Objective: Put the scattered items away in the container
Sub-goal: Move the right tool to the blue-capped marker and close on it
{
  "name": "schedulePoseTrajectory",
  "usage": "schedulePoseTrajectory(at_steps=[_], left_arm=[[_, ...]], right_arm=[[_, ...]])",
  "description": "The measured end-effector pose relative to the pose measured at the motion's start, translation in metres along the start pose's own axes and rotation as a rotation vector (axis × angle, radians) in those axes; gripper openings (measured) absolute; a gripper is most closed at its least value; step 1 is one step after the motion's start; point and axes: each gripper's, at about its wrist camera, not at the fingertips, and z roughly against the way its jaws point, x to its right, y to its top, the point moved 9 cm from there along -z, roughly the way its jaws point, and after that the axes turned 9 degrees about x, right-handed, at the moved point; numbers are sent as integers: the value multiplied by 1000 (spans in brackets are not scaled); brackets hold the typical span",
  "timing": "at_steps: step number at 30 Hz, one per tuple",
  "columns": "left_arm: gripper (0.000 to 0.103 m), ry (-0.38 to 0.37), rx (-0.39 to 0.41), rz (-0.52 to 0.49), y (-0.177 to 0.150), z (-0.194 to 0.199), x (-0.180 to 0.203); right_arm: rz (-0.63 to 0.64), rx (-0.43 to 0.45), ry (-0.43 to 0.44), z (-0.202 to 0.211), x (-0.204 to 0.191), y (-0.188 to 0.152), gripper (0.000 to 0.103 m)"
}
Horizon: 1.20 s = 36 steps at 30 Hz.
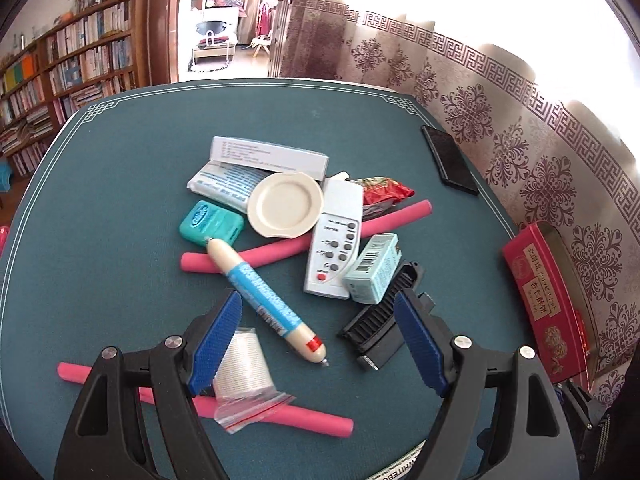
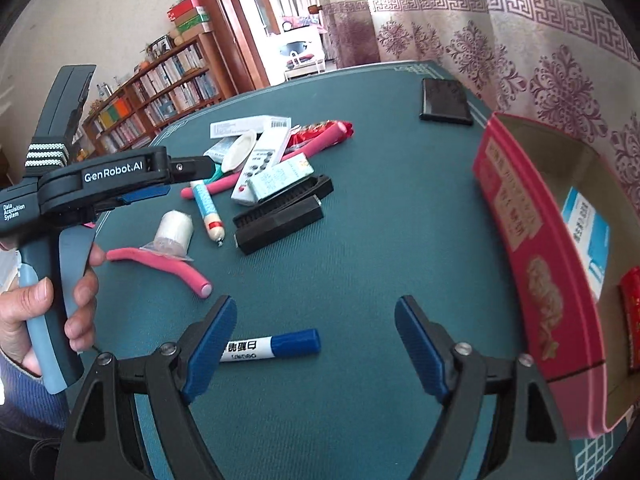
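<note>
A pile lies mid-table: a cream sausage-shaped tube with a blue label, a white remote, a cream saucer, a teal floss case, a black comb and pink foam rods. My left gripper hangs open over the near end of the tube, beside a bagged white roll. My right gripper stands open above the cloth; a blue marker lies flat by its left finger, not pressed. The red box stands open at the right.
Inside the red box lie a blue-and-white pack and a red item. A black phone-like slab rests at the far right of the green tablecloth. A hand holds the left gripper's handle. Curtains hang behind; bookshelves stand left.
</note>
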Motion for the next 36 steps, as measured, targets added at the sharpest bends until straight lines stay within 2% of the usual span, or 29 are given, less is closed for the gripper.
schedulePoseTrajectory(at_steps=[7,14,17,23,26,30,32,36], left_arm=[[81,55,-29,82,-13,-3,-49],[81,58,-53,117,-24,-7,-64],[81,61,-52,116,-25,-6,-66],[81,76,-50,137,-26,-5,-78],[81,80,-46,151,-25,-3,-84],[81,83,-43,157,-25,-4,-89],[81,79,-45,162,-24,-6,-88],[81,76,-46,156,-27,-5,-88]], right_arm=[[-41,-202,180,-15,-30,-42,84],[-13,-209,214,-21,-55,-43,84],[4,-183,179,-34,-60,-33,84],[101,-159,35,-57,-68,-18,84],[105,-162,25,-62,-71,-14,84],[33,-151,21,-67,-63,-5,85],[57,-144,-49,-70,-58,-2,85],[139,-133,-84,-73,-63,-2,86]])
